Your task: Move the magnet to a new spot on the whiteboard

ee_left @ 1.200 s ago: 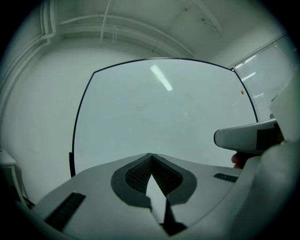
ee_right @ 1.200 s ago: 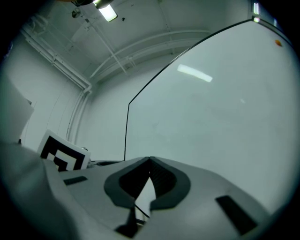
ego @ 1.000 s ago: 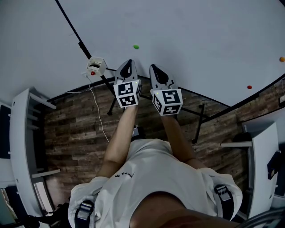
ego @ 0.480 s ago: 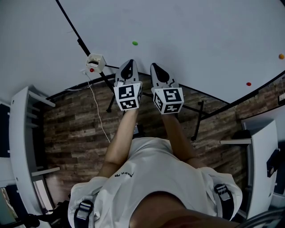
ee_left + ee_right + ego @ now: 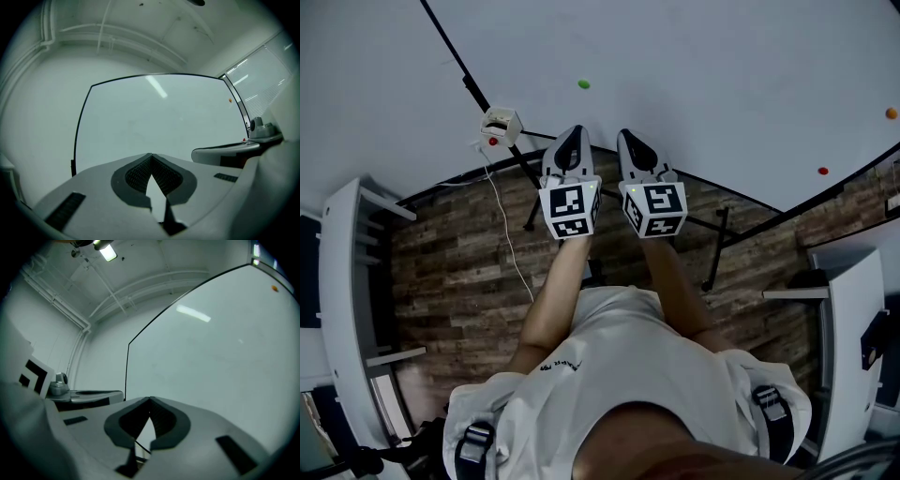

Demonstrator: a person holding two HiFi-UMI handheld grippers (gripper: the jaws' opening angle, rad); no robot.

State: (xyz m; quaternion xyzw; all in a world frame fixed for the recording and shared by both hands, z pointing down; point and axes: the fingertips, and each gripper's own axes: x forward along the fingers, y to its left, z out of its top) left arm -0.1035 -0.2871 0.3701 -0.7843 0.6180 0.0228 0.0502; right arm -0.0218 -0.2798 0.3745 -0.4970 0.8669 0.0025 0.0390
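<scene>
A large whiteboard [image 5: 694, 66] fills the top of the head view. On it sit a green magnet [image 5: 584, 84], a red magnet [image 5: 822, 172] and an orange magnet [image 5: 892, 113]. My left gripper [image 5: 573, 131] points at the board just below the green magnet, jaws shut and empty. Beside it on the right, my right gripper [image 5: 628, 137] is also shut and empty. In the left gripper view the shut left gripper [image 5: 151, 155] faces bare whiteboard [image 5: 154, 117], with the orange magnet [image 5: 229, 100] far right. In the right gripper view the right gripper [image 5: 150, 400] faces the board's left part, the orange magnet [image 5: 274, 288] at top right.
A small white box [image 5: 501, 123] with a red magnet [image 5: 493, 142] beside it hangs at the board's lower left corner, and a white cable [image 5: 508, 244] drops from it. White shelving [image 5: 342, 309] stands left, more shelving [image 5: 853, 347] right. The board's stand legs [image 5: 717, 248] rest on wood flooring.
The left gripper has shifted a little, and its marker cube now sits lower in the head view. The green magnet shows slightly farther above its tip. The right gripper has stayed put.
</scene>
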